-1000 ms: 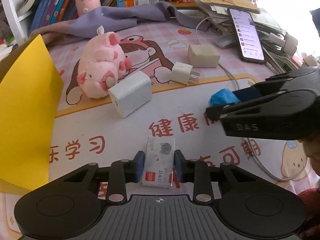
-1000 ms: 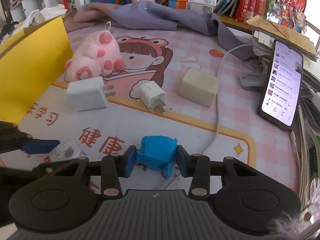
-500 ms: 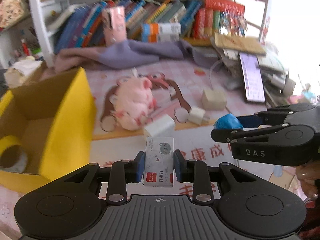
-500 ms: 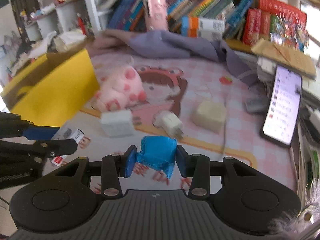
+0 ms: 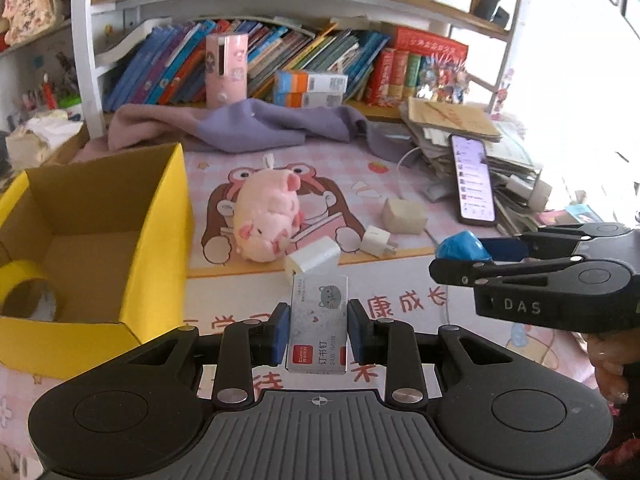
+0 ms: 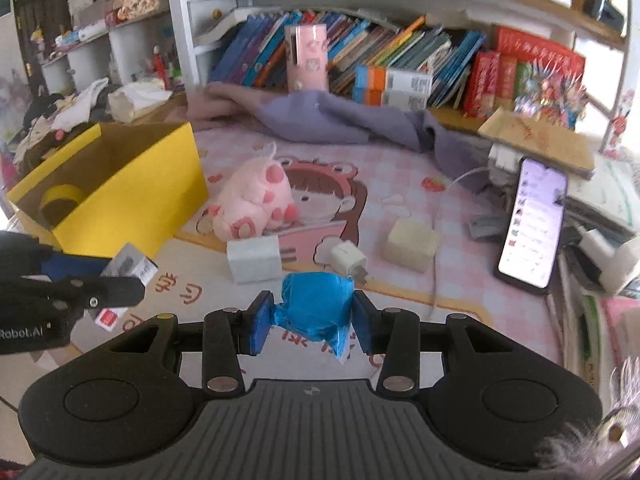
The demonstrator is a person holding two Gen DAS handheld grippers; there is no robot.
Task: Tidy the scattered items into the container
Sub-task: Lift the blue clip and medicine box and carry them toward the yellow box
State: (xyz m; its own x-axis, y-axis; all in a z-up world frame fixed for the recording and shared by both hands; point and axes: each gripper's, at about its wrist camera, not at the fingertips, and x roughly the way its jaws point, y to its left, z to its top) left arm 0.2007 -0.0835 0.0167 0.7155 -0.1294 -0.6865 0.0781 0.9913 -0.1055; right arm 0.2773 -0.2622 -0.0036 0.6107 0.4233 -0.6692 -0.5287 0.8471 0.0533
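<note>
My left gripper (image 5: pixel 318 330) is shut on a small grey staple box (image 5: pixel 318 322) with a cat picture, held above the mat. My right gripper (image 6: pixel 312 322) is shut on a crumpled blue wrapped lump (image 6: pixel 316 308), also lifted. Each gripper shows in the other's view: the right gripper (image 5: pixel 476 258) at the right, the left gripper (image 6: pixel 120 276) at the lower left. The open yellow cardboard box (image 5: pixel 160 240) (image 6: pixel 132 196) stands to the left with a yellow tape roll (image 5: pixel 22 288) inside. On the mat lie a pink plush pig (image 5: pixel 266 216), a white charger block (image 5: pixel 312 260), a small white plug (image 5: pixel 376 240) and a cream cube (image 5: pixel 404 216).
A lit phone (image 5: pixel 472 180) leans on a stack of papers (image 5: pixel 452 120) at the right, with a white cable (image 6: pixel 440 216) trailing over the mat. A purple cloth (image 5: pixel 248 124) lies at the back below a shelf of books (image 5: pixel 280 64). A person's hand (image 5: pixel 608 360) holds the right gripper.
Both grippers rose from the mat with their items still gripped. The views pulled back and tilted up, so the yellow box's inside and the bookshelf came into sight.
</note>
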